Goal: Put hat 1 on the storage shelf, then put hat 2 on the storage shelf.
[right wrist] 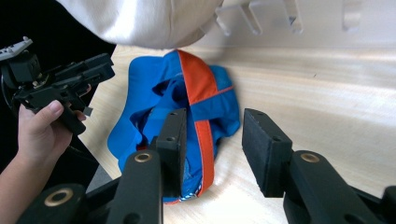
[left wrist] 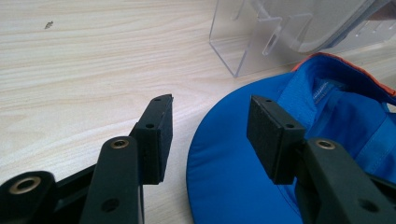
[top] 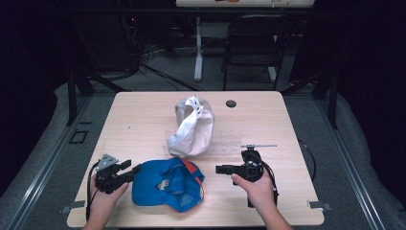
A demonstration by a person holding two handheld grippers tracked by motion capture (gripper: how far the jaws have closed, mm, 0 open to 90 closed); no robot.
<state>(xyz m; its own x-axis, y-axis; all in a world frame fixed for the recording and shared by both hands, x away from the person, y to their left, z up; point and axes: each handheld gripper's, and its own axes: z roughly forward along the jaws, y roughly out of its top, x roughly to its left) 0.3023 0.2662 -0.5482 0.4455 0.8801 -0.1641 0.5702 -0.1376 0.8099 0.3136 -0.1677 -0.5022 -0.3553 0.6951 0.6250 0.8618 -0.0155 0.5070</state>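
A blue cap (top: 167,184) with orange trim lies upside down near the table's front edge. At its left, my left gripper (top: 131,167) is open. In the left gripper view the cap's blue brim (left wrist: 233,158) reaches in between the jaws of the left gripper (left wrist: 210,105), and the pads do not press on it. My right gripper (top: 218,169) hovers just right of the cap, pointing left, open and empty. Beyond the jaws of the right gripper (right wrist: 214,116) lies the blue cap (right wrist: 140,84), with the left gripper (right wrist: 100,65) past it. A white cap (top: 194,127) sits on a clear acrylic stand (top: 225,141) behind.
The wooden table (top: 143,120) has bare room at its left and far right. A small black round disc (top: 231,103) lies near the back edge. A dark chair (top: 253,38) and cables stand on the floor beyond the table.
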